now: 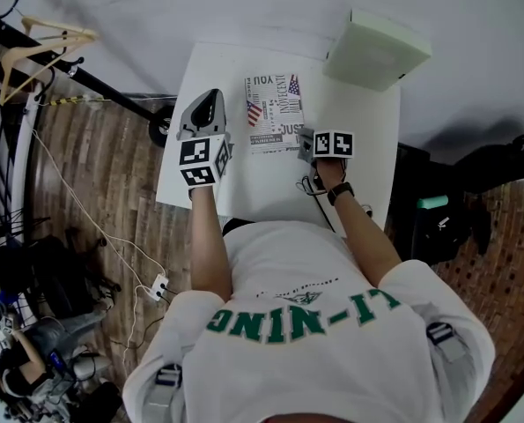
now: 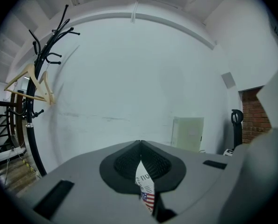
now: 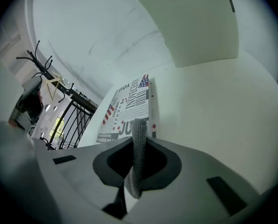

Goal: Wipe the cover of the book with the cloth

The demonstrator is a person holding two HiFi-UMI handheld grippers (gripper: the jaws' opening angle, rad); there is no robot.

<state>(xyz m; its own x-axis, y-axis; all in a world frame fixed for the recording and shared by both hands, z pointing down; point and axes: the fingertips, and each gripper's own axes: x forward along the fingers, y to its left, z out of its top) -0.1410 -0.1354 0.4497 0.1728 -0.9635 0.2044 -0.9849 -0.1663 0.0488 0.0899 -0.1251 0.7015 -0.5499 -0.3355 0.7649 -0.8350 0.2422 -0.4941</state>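
Note:
The book (image 1: 275, 113), its cover printed with text and flags, lies flat on the white table (image 1: 363, 179). My right gripper (image 1: 305, 144) rests at the book's near right corner, shut on a strip of grey cloth (image 3: 138, 155). In the right gripper view the cloth stands pinched between the jaws of the right gripper (image 3: 139, 133), with the book (image 3: 127, 106) just ahead. My left gripper (image 1: 212, 97) is held left of the book, over the table's left edge. Its tips (image 2: 139, 143) meet, and a sliver of the book (image 2: 146, 190) shows through the slit below them.
A pale green box (image 1: 376, 49) sits on the table's far right corner. A black coat rack with a wooden hanger (image 1: 41, 47) stands to the left. Cables and bags lie on the wooden floor (image 1: 103, 174) to the left. Dark equipment (image 1: 446, 218) stands to the right.

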